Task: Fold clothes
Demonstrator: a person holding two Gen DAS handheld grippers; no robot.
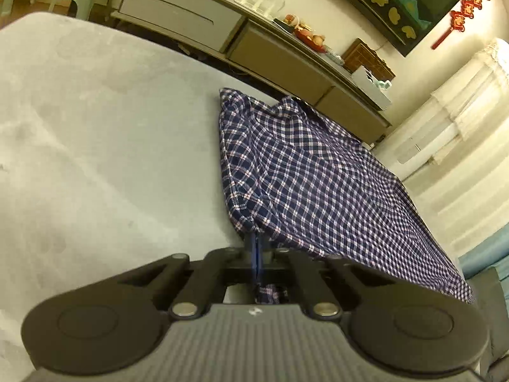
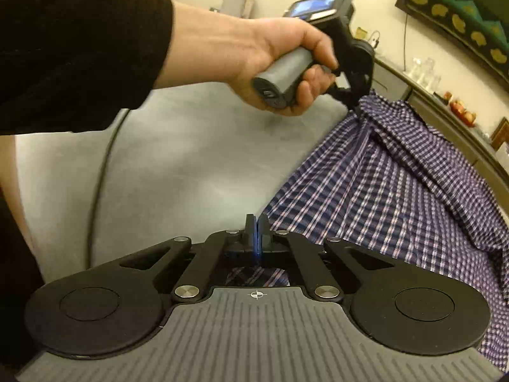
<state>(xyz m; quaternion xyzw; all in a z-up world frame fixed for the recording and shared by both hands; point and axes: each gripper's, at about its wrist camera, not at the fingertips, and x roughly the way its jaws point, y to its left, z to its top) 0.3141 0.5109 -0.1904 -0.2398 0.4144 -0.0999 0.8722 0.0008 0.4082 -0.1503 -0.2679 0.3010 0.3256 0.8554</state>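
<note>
Cloth like this plaid shirt [image 1: 318,172] we judge to be light, thin and wholly limp: it will sag between any two points we lift it by, drape wherever it lands, and slide a little over itself. Nothing about it looks fragile, though a button or seam could snag.

We take the grey sofa cushion [image 1: 95,127] as our landmark. The shirt lies spread over the right part of that cushion in the left wrist view, its far edge reaching the cushion's back rim, beyond which stands a long low cabinet [image 1: 197,16].

Our left gripper [image 1: 257,245] has its jaws together, clamped on the shirt's near corner, with a tuft of plaid showing behind the fingers. From the right wrist view we see that same tool in the person's left hand [image 2: 280,63], its tip pinching a bunched peak of fabric raised off the cushion, folds fanning down from it.

Our right gripper [image 2: 256,222] also has its jaws pressed together at the shirt's edge, where it borders the bare cushion; plaid shows below the linkage, so we read it as nipping the hem, though the pinch itself is hard to make out.

Best holds, in our judgement, are corners, hems and shoulder seams, where doubled cloth gives the pads something firm.
</note>
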